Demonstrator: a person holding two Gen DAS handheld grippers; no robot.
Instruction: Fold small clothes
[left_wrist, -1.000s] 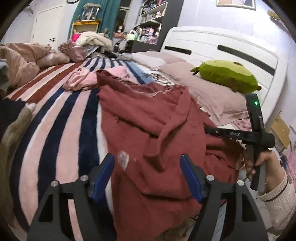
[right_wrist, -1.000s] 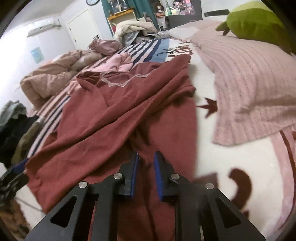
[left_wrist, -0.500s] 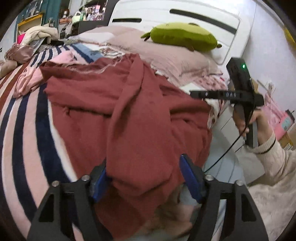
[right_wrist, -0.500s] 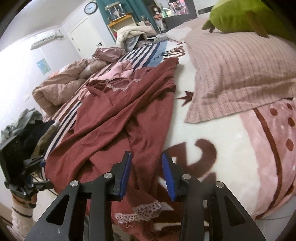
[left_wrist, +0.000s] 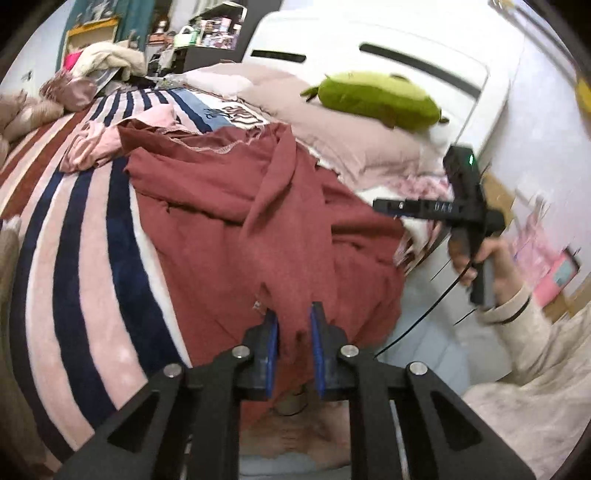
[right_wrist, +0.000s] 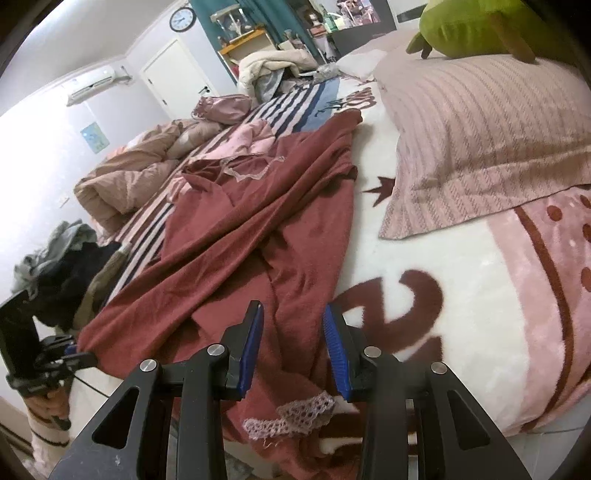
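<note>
Where the dark red garment (left_wrist: 258, 221) drapes over the near bed edge, lower centre of the left wrist frame, the left gripper (left_wrist: 293, 341) has its blue pads drawn close, pinching a bunched fold of the hem between them. Cloth fills the narrow gap and spreads up-frame across the striped blanket (left_wrist: 74, 258).

Right wrist frame: right gripper (right_wrist: 293, 345) spread, pads apart, nothing clamped. A band of the same garment (right_wrist: 258, 229) runs between the fingers; its lace trim (right_wrist: 291, 413) lies just below them, bottom centre. Contact with the pads: cannot tell.

Pink pillow (right_wrist: 480, 140) upper right, green plush toy (left_wrist: 376, 99) on it.
</note>
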